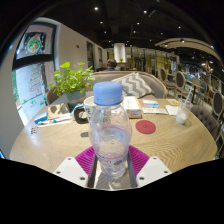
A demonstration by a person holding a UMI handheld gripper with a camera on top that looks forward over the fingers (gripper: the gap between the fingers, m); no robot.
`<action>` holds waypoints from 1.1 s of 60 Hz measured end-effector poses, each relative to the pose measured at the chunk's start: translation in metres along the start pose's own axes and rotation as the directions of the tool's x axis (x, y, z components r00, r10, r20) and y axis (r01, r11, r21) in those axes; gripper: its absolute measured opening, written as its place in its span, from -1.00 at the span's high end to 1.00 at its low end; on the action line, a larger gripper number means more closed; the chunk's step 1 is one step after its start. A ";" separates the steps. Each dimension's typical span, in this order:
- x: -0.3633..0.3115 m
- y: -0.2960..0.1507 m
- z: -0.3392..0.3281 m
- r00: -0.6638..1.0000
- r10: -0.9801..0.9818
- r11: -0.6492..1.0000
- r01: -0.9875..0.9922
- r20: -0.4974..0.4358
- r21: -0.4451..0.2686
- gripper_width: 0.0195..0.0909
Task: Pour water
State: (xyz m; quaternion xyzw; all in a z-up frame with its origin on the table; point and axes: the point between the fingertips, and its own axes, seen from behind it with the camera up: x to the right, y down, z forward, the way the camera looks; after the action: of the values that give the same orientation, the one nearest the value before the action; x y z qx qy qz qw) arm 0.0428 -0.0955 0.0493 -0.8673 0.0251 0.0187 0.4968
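A clear plastic water bottle [109, 128] with a light blue cap [108, 93] stands upright between my fingers. My gripper [111, 162] is shut on the bottle's lower body, and both magenta pads [86, 158] press against its sides. The bottle holds water in its lower part. Beyond it, at the table's far right, stands a small clear glass [182, 114]. The bottle's base is hidden between the fingers.
A round wooden table [60, 145] stretches ahead. On it are a dark red coaster [146, 127], a potted green plant [71, 82] at the far left, a dark mug [81, 113], papers [150, 104] and a striped cushion [133, 84] behind.
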 end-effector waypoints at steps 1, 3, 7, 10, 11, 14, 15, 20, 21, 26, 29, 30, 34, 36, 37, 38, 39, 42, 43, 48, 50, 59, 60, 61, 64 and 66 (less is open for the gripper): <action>-0.001 0.000 0.000 1.000 -0.002 1.000 0.002 0.000 0.001 0.23; -0.001 0.000 -0.001 1.000 -0.009 1.000 0.009 -0.001 0.000 0.30; 0.001 -0.001 -0.003 1.000 -0.015 1.000 0.015 -0.011 0.003 0.49; 0.003 -0.005 -0.005 0.999 -0.019 1.000 0.020 -0.026 0.013 0.57; 0.004 -0.005 -0.006 0.999 -0.023 1.000 0.024 -0.032 0.014 0.57; 0.004 -0.009 -0.008 0.999 -0.036 0.999 0.037 -0.036 0.011 0.65; 0.005 -0.010 -0.009 0.998 -0.042 0.999 0.043 -0.038 0.010 0.66; 0.005 -0.020 -0.013 0.997 -0.067 0.998 0.068 -0.046 0.012 0.66; 0.005 -0.023 -0.014 0.996 -0.070 0.997 0.071 -0.048 0.015 0.66; 0.011 -0.043 -0.020 0.992 -0.109 0.993 0.111 -0.067 0.029 0.66; 0.018 -0.061 -0.023 0.984 -0.153 0.987 0.157 -0.090 0.043 0.66; 0.022 -0.067 -0.024 0.981 -0.168 0.984 0.173 -0.100 0.047 0.66; 0.032 -0.095 -0.025 0.963 -0.231 0.968 0.242 -0.141 0.062 0.66; 0.038 -0.111 -0.025 0.950 -0.267 0.957 0.281 -0.165 0.069 0.66; 0.042 -0.118 -0.025 0.941 -0.287 0.950 0.304 -0.181 0.069 0.66; 0.047 -0.125 -0.024 0.930 -0.310 0.942 0.329 -0.198 0.068 0.66; 0.053 -0.134 -0.024 0.918 -0.333 0.933 0.354 -0.214 0.066 0.66; 0.065 -0.156 -0.018 0.868 -0.416 0.894 0.445 -0.272 0.050 0.66; 0.068 -0.163 -0.017 0.848 -0.444 0.879 0.475 -0.291 0.043 0.66; 0.091 -0.193 -0.003 0.709 -0.597 0.773 0.633 -0.375 -0.032 0.66; 0.093 -0.205 0.003 0.644 -0.650 0.722 0.689 -0.403 -0.065 0.66; 0.104 -0.240 0.034 0.279 -0.847 0.415 0.879 -0.452 -0.235 0.67; 0.105 -0.242 0.038 0.233 -0.861 0.376 0.891 -0.453 -0.256 0.67; 0.105 -0.245 0.040 0.189 -0.872 0.338 0.900 -0.451 -0.276 0.67; 0.100 -0.251 0.049 0.065 -0.894 0.223 0.922 -0.442 -0.316 0.67; 0.096 -0.253 0.056 -0.019 -0.903 0.143 0.929 -0.430 -0.341 0.67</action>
State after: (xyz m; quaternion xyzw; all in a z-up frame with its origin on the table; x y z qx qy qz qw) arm 0.1539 0.0781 0.2336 -0.6173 -0.4077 -0.5600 0.3729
